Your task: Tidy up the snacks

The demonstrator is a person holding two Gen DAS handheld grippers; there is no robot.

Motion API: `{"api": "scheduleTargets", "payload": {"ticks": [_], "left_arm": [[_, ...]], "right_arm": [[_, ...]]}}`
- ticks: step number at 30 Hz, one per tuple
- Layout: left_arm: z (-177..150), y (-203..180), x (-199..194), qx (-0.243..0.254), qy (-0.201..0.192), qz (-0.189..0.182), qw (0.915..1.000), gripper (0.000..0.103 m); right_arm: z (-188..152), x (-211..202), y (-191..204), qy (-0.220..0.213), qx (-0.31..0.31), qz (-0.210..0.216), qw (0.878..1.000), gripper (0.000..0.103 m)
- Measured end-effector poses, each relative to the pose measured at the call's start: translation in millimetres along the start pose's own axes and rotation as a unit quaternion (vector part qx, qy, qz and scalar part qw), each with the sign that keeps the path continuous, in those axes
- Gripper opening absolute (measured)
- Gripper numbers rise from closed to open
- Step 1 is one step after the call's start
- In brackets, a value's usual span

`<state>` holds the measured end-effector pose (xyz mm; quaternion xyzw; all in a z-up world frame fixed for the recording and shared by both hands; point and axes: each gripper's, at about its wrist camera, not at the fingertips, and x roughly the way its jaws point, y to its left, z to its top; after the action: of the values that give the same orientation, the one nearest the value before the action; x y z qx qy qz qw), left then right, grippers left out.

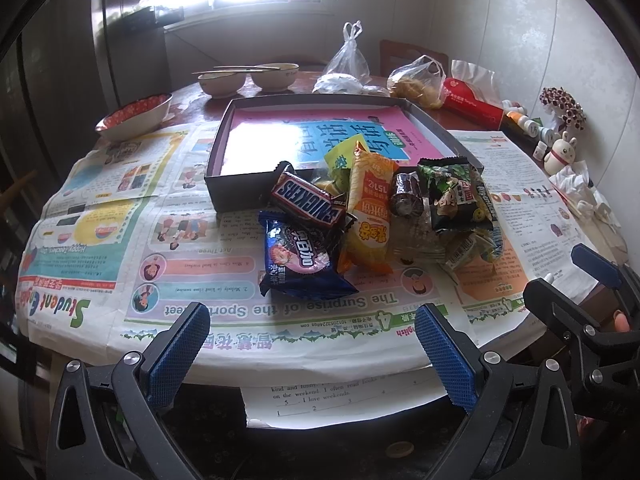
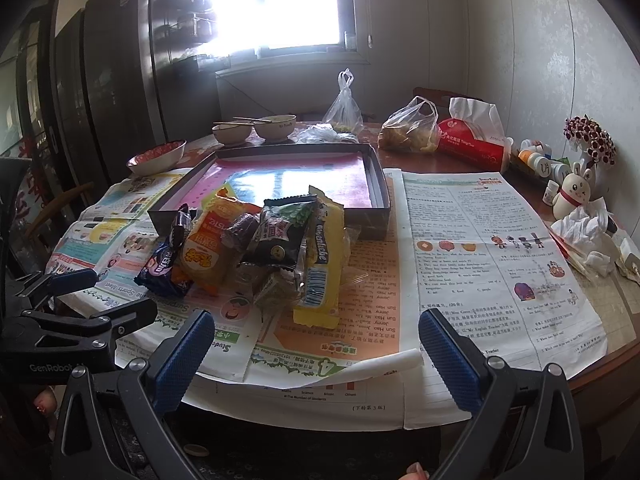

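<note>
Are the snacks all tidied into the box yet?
Not yet. Nothing looks done: the box holds no snacks, and the snack pile sits on the newspaper in front of it. Nothing is in hand either: the left tool and right tool are open. All the snacks are left.

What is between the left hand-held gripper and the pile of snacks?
Only newspaper spread on the table lies between the left hand-held gripper and the pile of snacks. No other object sits there, as the left wrist view shows.
</note>
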<state>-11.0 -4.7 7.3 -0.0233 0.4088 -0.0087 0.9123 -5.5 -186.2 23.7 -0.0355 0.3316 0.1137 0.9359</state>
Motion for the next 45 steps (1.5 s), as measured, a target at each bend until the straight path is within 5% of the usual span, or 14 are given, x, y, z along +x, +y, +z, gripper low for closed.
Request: {"api": "scheduleTargets", "payload": {"ticks": [30, 45], "left_arm": [[9.6, 26.6, 14.2, -0.045, 0.030, -0.031, 0.9980, 0.102], [50.3, 56.9, 40.7, -0.138, 0.068, -0.109, 0.9821, 0.095]], "right_arm": [[1.9, 10.5, -7.1, 0.011, 0.007, 0.004, 1.000, 0.103], [13.4, 30.5, -22.5, 0.020, 0.020, 0.001, 1.000, 0.103]]}}
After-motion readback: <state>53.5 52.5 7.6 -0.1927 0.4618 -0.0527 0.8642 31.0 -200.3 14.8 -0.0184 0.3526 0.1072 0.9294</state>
